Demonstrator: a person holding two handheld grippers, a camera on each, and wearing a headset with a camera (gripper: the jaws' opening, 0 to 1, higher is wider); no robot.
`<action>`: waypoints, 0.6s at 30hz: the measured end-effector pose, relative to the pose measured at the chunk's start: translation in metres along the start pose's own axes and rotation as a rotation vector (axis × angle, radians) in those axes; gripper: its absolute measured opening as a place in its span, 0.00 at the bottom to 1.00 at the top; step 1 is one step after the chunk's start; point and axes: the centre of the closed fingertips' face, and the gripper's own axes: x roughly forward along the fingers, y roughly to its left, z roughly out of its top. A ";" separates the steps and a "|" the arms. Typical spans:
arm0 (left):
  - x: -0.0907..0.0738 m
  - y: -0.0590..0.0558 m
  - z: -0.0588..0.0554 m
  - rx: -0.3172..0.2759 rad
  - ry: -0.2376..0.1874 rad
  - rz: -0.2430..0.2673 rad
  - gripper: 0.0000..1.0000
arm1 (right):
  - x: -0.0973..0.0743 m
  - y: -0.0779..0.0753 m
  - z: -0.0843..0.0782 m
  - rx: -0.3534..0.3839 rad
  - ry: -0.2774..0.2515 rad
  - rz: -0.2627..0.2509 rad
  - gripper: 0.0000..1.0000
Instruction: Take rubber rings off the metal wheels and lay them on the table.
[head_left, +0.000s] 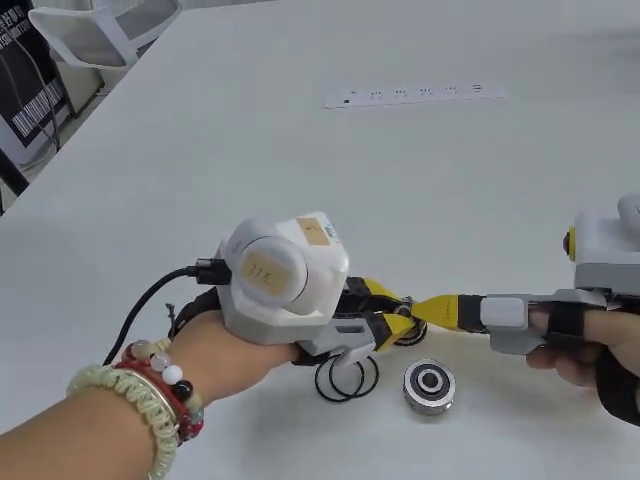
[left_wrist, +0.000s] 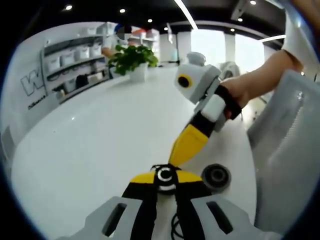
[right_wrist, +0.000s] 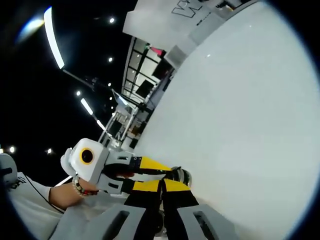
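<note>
Yellow-tipped, the left hand-held gripper (left_wrist: 165, 179) is pinching a small black-ringed metal wheel (right_wrist: 181, 176) just over the white bench (head_left: 300, 180) while the opposing right hand-held gripper (head_left: 416, 310), jaws pressed together, is touching its rim.

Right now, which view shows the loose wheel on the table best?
The head view: the loose wheel lies whole, face up and unobstructed. The left gripper view catches it small and dark, at an angle.

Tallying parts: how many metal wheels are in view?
2: a loose wheel on the table by rubber rings; a held wheel in the left claw. Others may be hidden.
</note>
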 end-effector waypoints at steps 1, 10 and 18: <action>0.000 0.000 0.000 0.000 -0.002 0.001 0.14 | 0.000 0.001 0.000 -0.001 0.001 0.006 0.00; 0.000 -0.003 0.000 0.005 -0.007 -0.006 0.14 | -0.001 0.010 -0.001 -0.008 0.005 0.065 0.00; 0.000 -0.001 0.001 -0.045 -0.004 0.002 0.14 | 0.003 0.002 0.000 -0.024 -0.023 0.021 0.00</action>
